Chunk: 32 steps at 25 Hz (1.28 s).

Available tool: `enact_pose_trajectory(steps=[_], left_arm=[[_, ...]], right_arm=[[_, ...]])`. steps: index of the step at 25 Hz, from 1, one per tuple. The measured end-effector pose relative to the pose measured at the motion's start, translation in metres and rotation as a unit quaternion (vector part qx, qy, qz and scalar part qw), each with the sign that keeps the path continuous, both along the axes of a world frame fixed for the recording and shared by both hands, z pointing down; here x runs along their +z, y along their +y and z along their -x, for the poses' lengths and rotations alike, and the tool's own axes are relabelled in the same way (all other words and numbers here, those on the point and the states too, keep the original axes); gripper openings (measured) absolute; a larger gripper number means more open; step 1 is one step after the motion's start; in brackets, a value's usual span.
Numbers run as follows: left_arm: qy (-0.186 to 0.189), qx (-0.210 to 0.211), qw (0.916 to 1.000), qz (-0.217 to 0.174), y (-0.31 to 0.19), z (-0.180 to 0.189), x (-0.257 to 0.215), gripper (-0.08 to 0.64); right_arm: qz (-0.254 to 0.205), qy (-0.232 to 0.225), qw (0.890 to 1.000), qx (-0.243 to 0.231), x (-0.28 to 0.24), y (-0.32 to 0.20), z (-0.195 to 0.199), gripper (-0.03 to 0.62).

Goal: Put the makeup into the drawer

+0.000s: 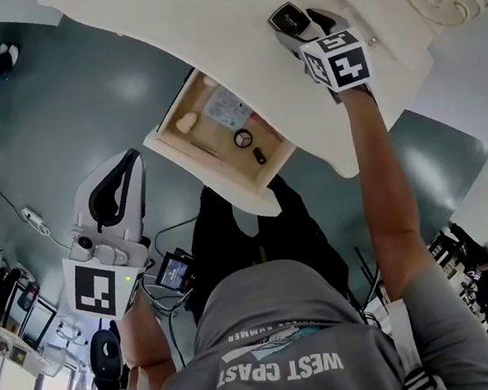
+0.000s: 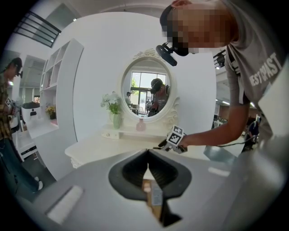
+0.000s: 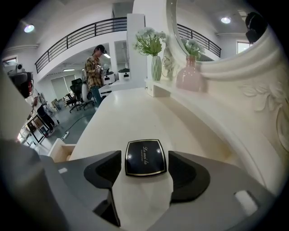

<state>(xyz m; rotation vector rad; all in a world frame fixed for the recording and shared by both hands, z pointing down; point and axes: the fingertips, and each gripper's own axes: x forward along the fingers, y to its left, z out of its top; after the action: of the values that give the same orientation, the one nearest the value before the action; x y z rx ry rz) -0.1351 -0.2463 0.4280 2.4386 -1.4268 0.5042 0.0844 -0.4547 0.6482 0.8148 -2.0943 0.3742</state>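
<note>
The left claw (image 2: 148,163) is closed, with nothing in it. Beyond it the drawer (image 1: 207,141) stands open. Farther, on the white table (image 3: 135,117), the black compact (image 3: 145,157) lies flat between the jaws of the right claw (image 3: 145,158), which are wide and do not press it. The compact is thin and glossy, so jaws closing too high may, I think, slide over it or push it away.

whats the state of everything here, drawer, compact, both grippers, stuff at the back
drawer: pulled open, a few small items inside
compact: lid closed, flat on the tabletop, not gripped
right gripper: open, fingers either side of the compact, clear of it
left gripper: shut, nothing between its fingers
flower vase: upright
pink bottle: upright
</note>
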Motion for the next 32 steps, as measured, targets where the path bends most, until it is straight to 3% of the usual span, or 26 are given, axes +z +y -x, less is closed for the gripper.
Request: enact_pose_trajectory(steps=[7, 23, 32], left_arm=[[0.007, -0.004, 0.9999, -0.014, -0.003, 0.004, -0.002, 0.002], [0.005, -0.005, 0.9997, -0.025, 0.007, 0.016, -0.008, 0.002], [0.007, -0.019, 0.9994, -0.028, 0.009, 0.023, -0.003, 0.002]], right_arm=[[0.010, 0.028, 1.000, -0.007, 0.011, -0.001, 0.002, 0.310], [0.005, -0.004, 1.000, -0.001, -0.023, 0.035, 0.017, 0.302], [0.030, -0.029, 0.999, -0.014, -0.024, 0.072, 0.039, 0.302]])
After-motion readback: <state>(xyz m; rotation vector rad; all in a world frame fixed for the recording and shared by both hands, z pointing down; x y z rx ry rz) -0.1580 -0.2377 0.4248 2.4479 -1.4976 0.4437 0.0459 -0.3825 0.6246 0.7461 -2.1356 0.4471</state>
